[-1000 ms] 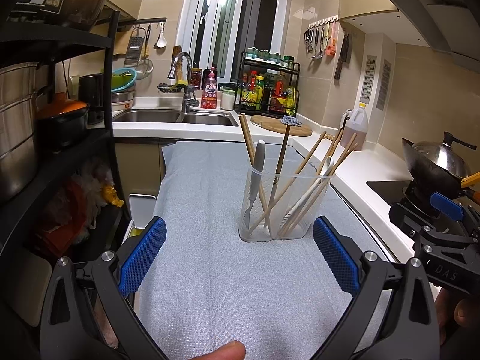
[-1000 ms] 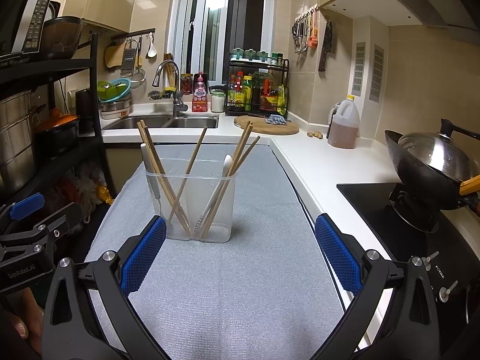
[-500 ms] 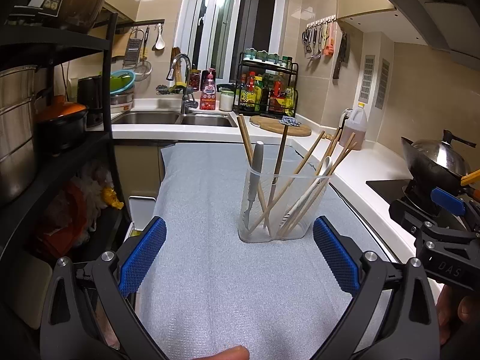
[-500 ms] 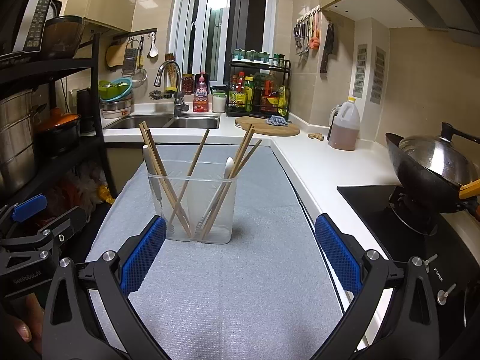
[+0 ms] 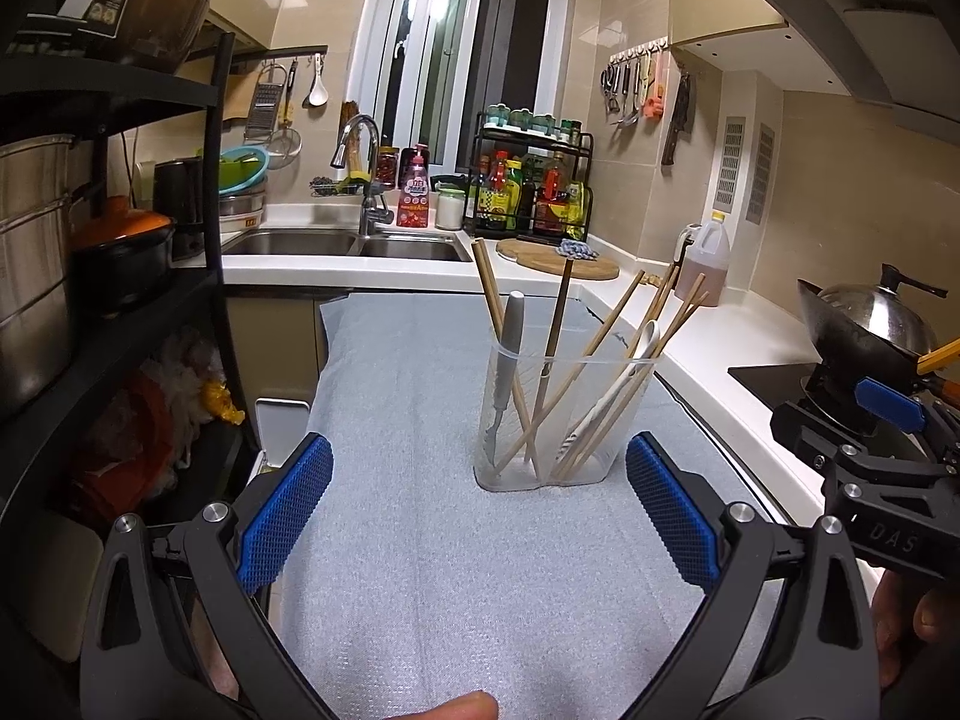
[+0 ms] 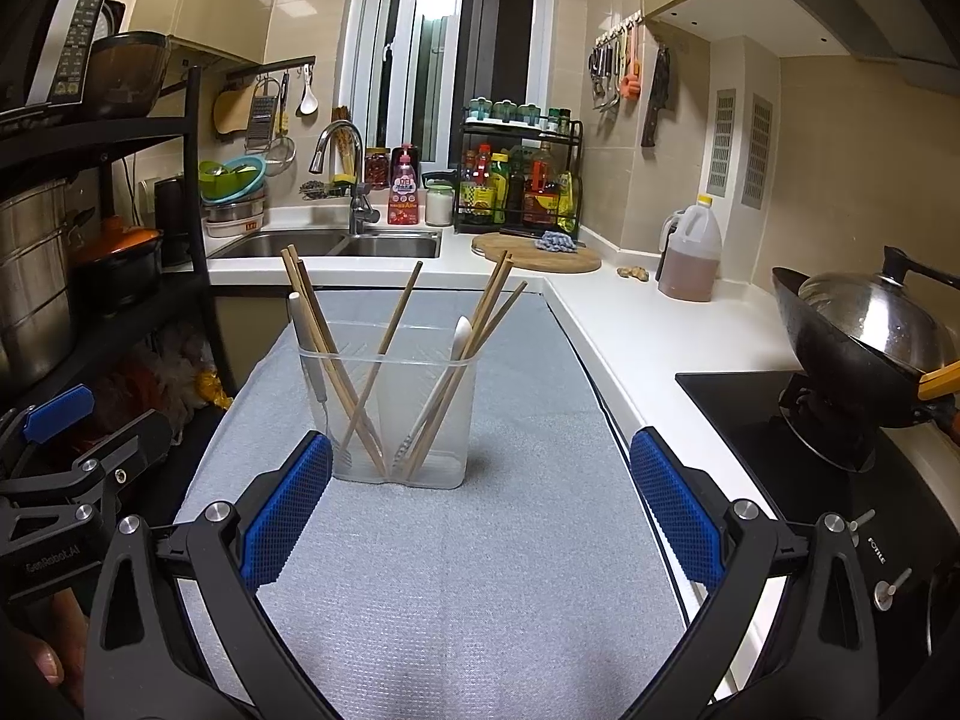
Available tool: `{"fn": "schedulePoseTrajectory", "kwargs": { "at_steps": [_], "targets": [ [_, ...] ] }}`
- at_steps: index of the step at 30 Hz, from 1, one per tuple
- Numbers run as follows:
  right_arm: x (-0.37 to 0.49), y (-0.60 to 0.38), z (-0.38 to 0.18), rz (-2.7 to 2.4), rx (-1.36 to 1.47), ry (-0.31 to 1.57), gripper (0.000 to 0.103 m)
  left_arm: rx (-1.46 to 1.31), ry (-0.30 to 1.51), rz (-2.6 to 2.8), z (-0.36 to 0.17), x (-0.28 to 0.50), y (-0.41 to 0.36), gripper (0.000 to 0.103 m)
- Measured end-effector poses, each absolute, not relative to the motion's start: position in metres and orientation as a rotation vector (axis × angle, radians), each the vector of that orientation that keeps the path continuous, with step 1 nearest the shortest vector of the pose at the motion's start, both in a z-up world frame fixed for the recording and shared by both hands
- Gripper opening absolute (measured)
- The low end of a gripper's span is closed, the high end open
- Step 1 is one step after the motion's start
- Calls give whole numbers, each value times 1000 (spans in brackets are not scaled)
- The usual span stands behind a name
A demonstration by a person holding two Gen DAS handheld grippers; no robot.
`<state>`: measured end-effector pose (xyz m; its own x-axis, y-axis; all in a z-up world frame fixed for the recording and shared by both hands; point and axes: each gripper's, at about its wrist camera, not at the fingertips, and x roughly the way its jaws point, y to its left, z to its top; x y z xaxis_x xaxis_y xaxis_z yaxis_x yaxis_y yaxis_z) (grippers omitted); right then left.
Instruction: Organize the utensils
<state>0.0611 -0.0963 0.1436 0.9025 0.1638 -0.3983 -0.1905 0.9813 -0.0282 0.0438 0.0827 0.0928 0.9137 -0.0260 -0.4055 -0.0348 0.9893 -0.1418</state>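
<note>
Holder: a clear plastic holder (image 6: 401, 414) is stood on the grey mat (image 6: 480, 570), chopsticks (image 6: 384, 360), a white spoon (image 6: 459, 339) and a grey-handled tool (image 5: 510, 360) already inside.
Left gripper (image 5: 477, 516): held wide open, empty.
Right gripper (image 6: 480, 510): held wide open, empty.
Remaining: nothing loose is seen on the mat; the task is judged nearly finished.

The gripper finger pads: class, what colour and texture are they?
Blue with a fine mesh-like texture, on black frames; the pads show best in the right wrist view.

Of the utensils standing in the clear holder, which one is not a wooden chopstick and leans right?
The white plastic spoon in the clear plastic holder; the grey-handled utensil stands at the left.
</note>
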Motion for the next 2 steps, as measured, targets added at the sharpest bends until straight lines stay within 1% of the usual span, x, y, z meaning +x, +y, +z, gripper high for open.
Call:
{"fn": "schedulePoseTrajectory", "kwargs": {
  "at_steps": [2],
  "targets": [
    [61,-94,144,184,-70,407,98,-148,419,8,93,44,84,95]
  ]
}}
